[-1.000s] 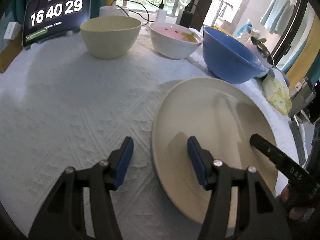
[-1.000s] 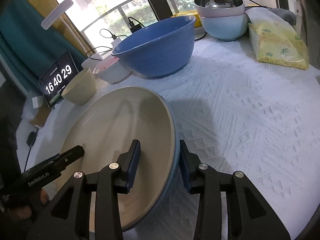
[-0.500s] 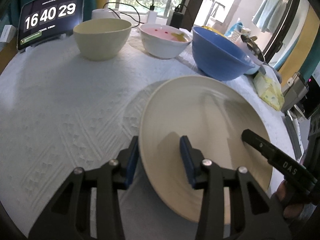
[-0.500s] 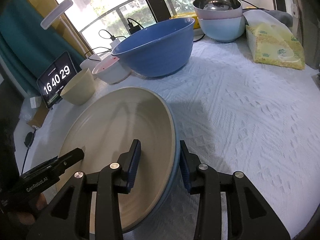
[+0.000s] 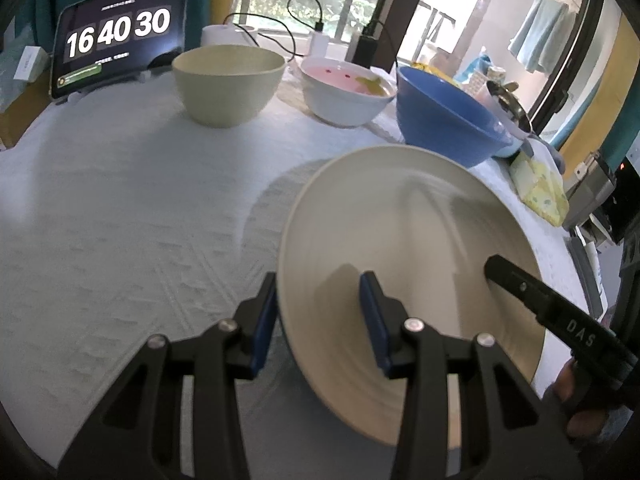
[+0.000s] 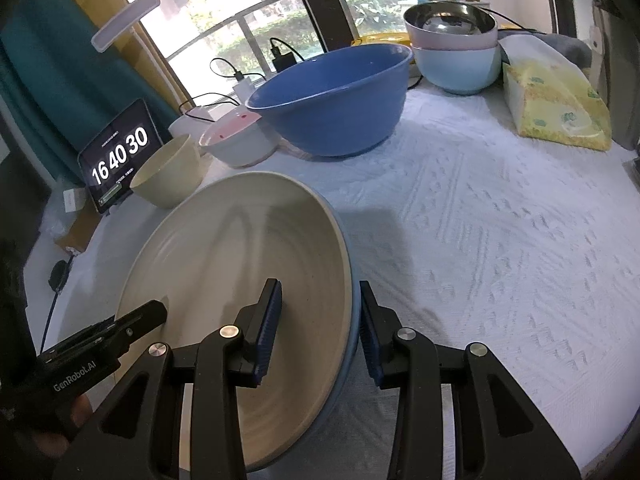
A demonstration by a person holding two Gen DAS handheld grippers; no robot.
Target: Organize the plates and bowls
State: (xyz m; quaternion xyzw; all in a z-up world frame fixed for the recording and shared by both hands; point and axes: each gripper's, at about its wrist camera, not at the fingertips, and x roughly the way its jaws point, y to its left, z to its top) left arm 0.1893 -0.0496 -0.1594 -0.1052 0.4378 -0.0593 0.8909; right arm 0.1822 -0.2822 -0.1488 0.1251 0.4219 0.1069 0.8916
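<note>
Cream inside and blue outside, a wide shallow plate (image 5: pixel 404 264) sits between both grippers, its rim running through each pair of jaws. The left gripper (image 5: pixel 320 316) pinches the plate's left edge, one pad outside, one inside on the cream face; the right gripper (image 6: pixel 320 320) pinches the opposite edge the same way. The plate looks tilted and slightly off the white cloth (image 5: pixel 120 220), judging by the shadow beneath it. Beyond the jaws stand a cream bowl (image 5: pixel 228 84), a white bowl (image 5: pixel 346 94) with a pink inside, and a blue bowl (image 5: pixel 444 120); further right are stacked bowls (image 6: pixel 454 56) and a tissue pack (image 6: pixel 556 108); a clock tablet (image 5: pixel 116 36) stands far left. To do this step well, both grips should probably stay even and the plate level, rising together so neither rim slips from its pads. Compared with a second ago, the left jaws, then spread wide with one pad out on the cloth, have closed onto the rim; the right jaws are unchanged.
</note>
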